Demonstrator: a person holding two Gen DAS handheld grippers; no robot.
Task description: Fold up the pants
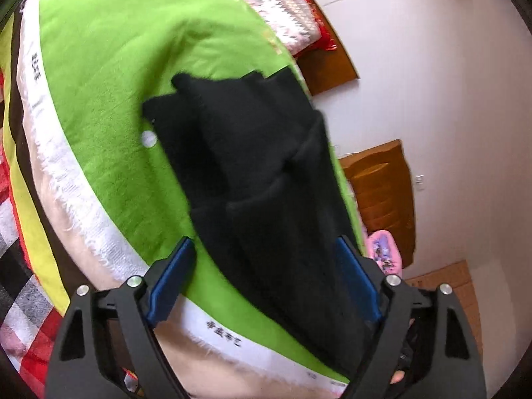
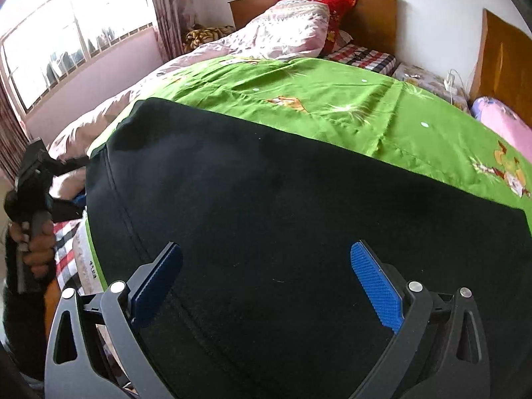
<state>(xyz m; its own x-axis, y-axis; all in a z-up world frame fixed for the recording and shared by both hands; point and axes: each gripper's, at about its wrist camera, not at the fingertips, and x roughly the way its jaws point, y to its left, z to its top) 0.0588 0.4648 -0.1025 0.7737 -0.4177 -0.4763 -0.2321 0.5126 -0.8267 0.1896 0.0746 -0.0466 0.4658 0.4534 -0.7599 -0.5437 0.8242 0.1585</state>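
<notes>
The left gripper [image 1: 266,266] pointed downward over the bed, rolled so the scene tilted; its jaws stood wide, the black pants [image 1: 266,179] passing between the blue ribbed pads without being pinched. At the right view's left edge, a hand [image 2: 36,249] gripped its handle. The right gripper [image 2: 266,279] hovered at the bottom, jaws wide apart. The pants, soft and matte with a stitched seam, lay on the green sheet [image 2: 332,106].
</notes>
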